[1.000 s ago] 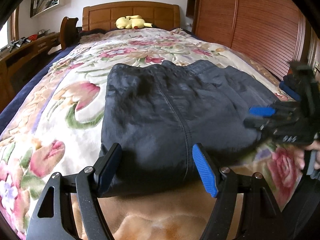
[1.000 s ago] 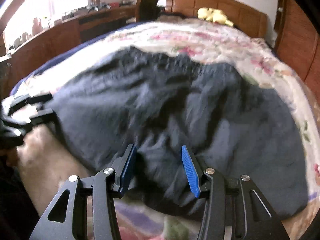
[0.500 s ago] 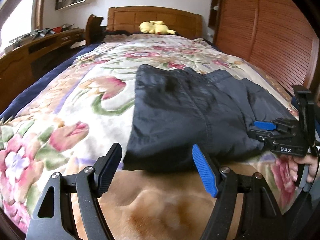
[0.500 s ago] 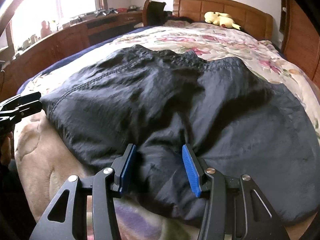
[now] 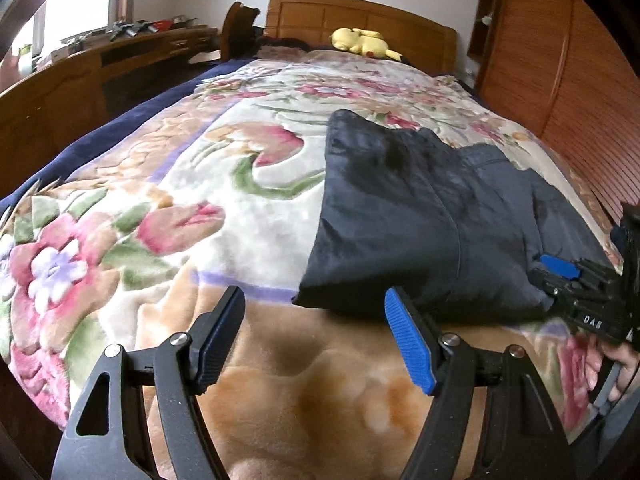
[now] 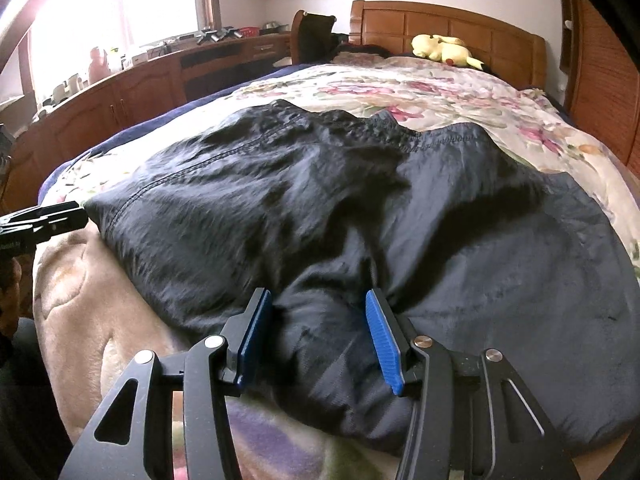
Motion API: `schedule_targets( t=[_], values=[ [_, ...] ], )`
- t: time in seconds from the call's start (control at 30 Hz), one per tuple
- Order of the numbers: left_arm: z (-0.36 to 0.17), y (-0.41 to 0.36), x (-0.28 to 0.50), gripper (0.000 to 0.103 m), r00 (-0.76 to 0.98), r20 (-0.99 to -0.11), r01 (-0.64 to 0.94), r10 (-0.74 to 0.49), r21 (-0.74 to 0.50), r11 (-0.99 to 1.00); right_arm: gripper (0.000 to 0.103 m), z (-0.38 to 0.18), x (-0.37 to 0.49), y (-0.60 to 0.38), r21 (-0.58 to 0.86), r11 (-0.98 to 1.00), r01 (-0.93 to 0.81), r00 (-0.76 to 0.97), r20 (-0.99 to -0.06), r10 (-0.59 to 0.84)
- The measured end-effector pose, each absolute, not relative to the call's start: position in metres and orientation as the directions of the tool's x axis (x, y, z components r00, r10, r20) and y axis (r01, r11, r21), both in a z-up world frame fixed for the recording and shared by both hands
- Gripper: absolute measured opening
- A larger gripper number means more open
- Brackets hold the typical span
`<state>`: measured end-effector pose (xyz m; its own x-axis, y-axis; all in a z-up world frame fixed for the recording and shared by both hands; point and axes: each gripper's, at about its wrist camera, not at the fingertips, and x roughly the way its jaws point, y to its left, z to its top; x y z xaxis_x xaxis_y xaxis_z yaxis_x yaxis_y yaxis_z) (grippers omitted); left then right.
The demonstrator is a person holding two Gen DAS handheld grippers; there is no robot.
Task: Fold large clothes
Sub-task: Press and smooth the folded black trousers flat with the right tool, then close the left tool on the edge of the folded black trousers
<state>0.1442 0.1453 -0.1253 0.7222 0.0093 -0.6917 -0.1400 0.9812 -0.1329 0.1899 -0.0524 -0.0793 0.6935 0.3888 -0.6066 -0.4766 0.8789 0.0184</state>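
Note:
A dark navy garment (image 5: 420, 216) lies folded on the floral blanket (image 5: 200, 200), toward the bed's right side. My left gripper (image 5: 315, 300) stands open over the tan blanket at the near edge, just left of the garment's near left corner, with nothing between its fingers. In the right wrist view the garment (image 6: 400, 208) fills the middle. My right gripper (image 6: 318, 312) is at its near edge, with a thick bunch of fabric gathered between the blue pads. That gripper (image 5: 568, 280) also shows at the right of the left wrist view, a hand behind it.
A wooden headboard (image 5: 360, 20) with a yellow plush toy (image 5: 362, 42) closes the far end. A wooden desk and cabinets (image 6: 132, 92) run along the left, a slatted wooden wardrobe (image 5: 560, 60) along the right. Bare floral blanket spreads left of the garment.
My left gripper has swung left off the garment's near edge and now stands over bare blanket. The garment, blurred a second ago, lies still. The right gripper stays on the same bunch of fabric.

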Motion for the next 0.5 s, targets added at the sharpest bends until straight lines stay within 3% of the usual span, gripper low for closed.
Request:
schedule_targets(
  t=[0.23, 0.5],
  values=[
    [-0.120, 0.149, 0.150, 0.064, 0.724, -0.687, -0.151, -0.063, -0.247, 0.957, 0.051, -0.079, 0.187, -0.053, 0.014, 0.878, -0.479, 0.696, -0.603, 0.390],
    [-0.124, 0.153, 0.163, 0.057, 0.684, -0.728, -0.220, -0.044, -0.263, 0.939, 0.051, -0.078, 0.187, -0.055, 0.021, 0.873, -0.488, 0.690, -0.603, 0.400]
  ],
)
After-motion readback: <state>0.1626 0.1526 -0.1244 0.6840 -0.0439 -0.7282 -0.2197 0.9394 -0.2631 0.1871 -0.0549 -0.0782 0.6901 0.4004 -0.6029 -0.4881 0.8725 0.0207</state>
